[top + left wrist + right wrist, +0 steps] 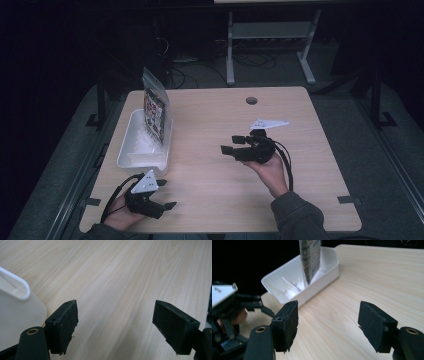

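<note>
White plastic formed the tray (131, 155) set at the left edge of the tabletop (210, 200), with a printed bag (155, 107) stood upright inside it. The left gripper (166, 194) was held just beside the tray's near end, fingers (65, 327) spread apart. The right gripper (233, 144) was held mid-table, well apart from the tray, fingers (288, 323) likewise apart and empty.

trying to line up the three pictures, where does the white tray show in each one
High view: the white tray lies at the table's left edge, a printed bag standing in it.
Left gripper view: one rounded corner of it at the left edge, beside the left-hand jaw.
Right gripper view: upper middle, bag upright inside.
Shared landmark: the light wood tabletop.
</note>
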{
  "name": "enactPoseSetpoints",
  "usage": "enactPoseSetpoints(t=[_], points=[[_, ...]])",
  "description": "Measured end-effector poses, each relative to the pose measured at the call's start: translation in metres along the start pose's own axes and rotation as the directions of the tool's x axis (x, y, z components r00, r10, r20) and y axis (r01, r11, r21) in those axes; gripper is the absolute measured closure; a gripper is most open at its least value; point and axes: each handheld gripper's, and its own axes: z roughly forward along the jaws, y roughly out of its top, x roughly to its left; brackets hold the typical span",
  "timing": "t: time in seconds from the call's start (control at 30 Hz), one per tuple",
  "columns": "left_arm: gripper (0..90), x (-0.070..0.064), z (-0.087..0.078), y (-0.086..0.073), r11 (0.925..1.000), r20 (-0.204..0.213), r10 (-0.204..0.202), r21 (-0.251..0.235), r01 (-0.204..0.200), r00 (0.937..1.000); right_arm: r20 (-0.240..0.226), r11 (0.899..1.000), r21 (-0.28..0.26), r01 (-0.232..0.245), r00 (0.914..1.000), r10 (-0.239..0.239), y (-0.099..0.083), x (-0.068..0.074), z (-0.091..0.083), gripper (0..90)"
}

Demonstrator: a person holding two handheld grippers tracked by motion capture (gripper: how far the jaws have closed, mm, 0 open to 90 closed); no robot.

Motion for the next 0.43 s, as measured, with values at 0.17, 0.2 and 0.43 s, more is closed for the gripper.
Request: enactPoseSetpoints(t=[0.17, 0.2, 0.43], points=[[20.0, 0.001, 0.0, 0.0, 1.0, 0.005, -0.003, 0.001, 0.003, 1.0, 0.022, 1.0, 0.023, 0.003, 0.9998, -0.004, -0.017, -0.003, -0.016, 31.3], [19.9, 0.001, 0.0, 0.0, 1.0, 0.006, -0.003, 0.001, 0.003, 1.0, 0.027, 1.0, 0.024, 0.005, 0.9996, -0.006, -0.02, -0.003, -0.018, 31.0], [19.9, 0.0, 0.0, 0.0, 1.0, 0.011, 0.002, -0.001, -0.002, 0.9999, 0.045, 0.999, 0.038, 0.019, 0.9988, -0.021, -0.05, -0.001, -0.036, 29.4]])
